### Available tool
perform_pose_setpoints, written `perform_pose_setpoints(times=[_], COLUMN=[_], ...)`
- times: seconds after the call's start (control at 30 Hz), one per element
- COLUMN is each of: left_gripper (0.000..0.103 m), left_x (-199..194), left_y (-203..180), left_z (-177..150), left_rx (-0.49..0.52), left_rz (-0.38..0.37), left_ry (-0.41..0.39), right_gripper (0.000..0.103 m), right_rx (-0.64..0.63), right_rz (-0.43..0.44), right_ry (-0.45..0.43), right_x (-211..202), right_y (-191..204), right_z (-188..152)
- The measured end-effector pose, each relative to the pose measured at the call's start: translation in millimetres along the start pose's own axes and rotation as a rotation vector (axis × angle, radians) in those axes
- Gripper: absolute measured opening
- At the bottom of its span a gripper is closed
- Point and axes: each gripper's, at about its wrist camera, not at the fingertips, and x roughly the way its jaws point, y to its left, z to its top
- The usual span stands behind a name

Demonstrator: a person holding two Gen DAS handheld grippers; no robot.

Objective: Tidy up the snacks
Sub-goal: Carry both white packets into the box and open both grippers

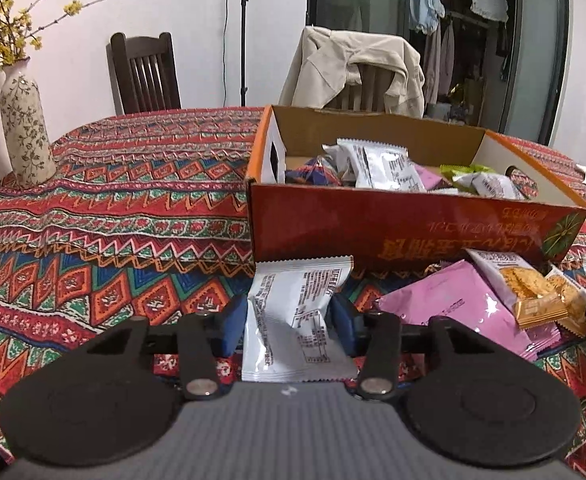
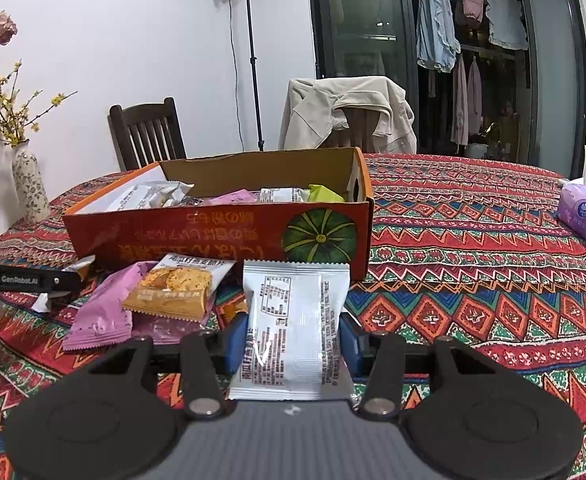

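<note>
Patterned tablecloth [image 1: 113,208] underlies both hands: left gripper [image 1: 289,326] and right gripper [image 2: 293,340] each clamp a white snack packet [image 1: 293,320].

On the black arm of the other tongs [image 2: 25,280], at the left edge of your right wrist view, you can read "GenRobot.AI" in white letters. The open orange cardboard box [image 2: 197,240] carries large yellow characters printed upside down, and the white foil snack packets [image 2: 293,320] carry fine black print, all too small or distorted for you to read.
</note>
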Motion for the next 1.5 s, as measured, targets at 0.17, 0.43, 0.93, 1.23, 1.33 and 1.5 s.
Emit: perform_pose_setpoints(times=[0.17, 0.43, 0.93, 1.23, 1.33, 1.5], left_gripper=[0.047, 0.047, 0.047, 0.047, 0.047, 0.047], left_x=[-13.5, -37.7, -38.9, -8.2, 5.7, 30.2], left_y=[5.3, 8.1, -23.4, -42.9, -49.6, -56.0], left_z=[2.0, 23.5, 83.4, 107.0, 109.6, 111.4], left_rx=[-0.023, -0.033, -0.002, 0.004, 0.006, -0.002], left_rz=[-0.005, -0.012, -0.054, -0.048, -0.048, -0.028], left_ry=[-0.043, -0.161, -0.321, -0.312, -0.297, -0.268], right_gripper=[0.047, 0.047, 0.047, 0.047, 0.047, 0.047], right_rx=[-0.002, -0.013, -0.03, -0.043, -0.04, -0.027], right_rz=[-0.004, -0.025, -0.019, -0.002, -0.005, -0.017], right_ry=[-0.015, -0.069, -0.207, -0.202, -0.184, -0.151], right_x=[-3.7, -8.7, 4.5, 40.0, 56.7, 86.4], right_y=[0.3, -1.2, 4.9, 10.1, 10.1, 8.9], right_z=[4.3, 20.5, 87.9, 126.0, 133.0, 135.7])
